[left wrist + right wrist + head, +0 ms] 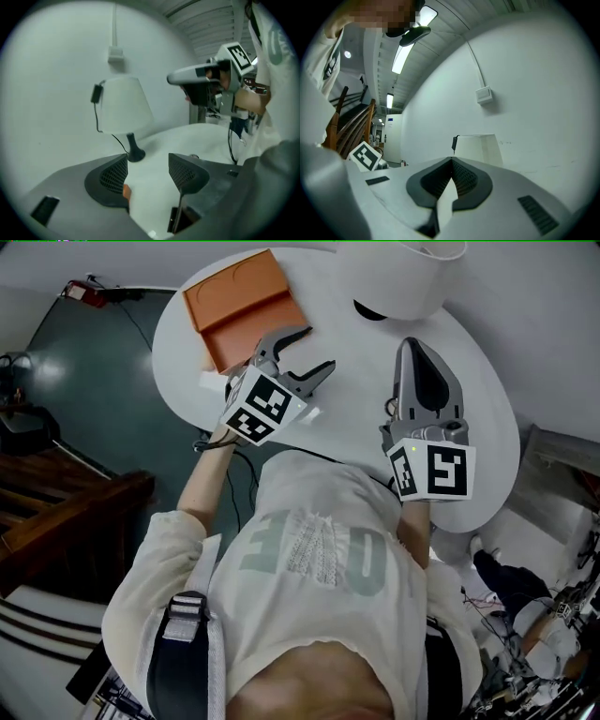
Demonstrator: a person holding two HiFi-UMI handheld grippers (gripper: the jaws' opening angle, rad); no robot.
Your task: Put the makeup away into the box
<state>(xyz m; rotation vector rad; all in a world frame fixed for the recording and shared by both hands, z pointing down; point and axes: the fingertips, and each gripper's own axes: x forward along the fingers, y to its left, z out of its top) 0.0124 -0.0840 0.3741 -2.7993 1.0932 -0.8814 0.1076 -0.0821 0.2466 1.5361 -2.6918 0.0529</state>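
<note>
An orange box (pixel 239 304) lies open at the far left of the round white table (pixel 487 409). My left gripper (pixel 317 349) hovers just right of the box's near corner, jaws open with nothing between them. In the left gripper view the open gripper (pixel 147 159) frames bare table, and a sliver of the orange box (pixel 125 191) shows by the left jaw. My right gripper (pixel 413 343) is held over the table's middle right, shut and empty; its jaws (pixel 452 161) meet at the tips. No makeup item is clearly visible.
A white table lamp (pixel 412 277) with a black base stands at the table's far side, its shade (pixel 124 105) ahead of both grippers. A small white object (pixel 209 381) lies by the box's near edge. A dark wooden stair (pixel 56 512) is at left.
</note>
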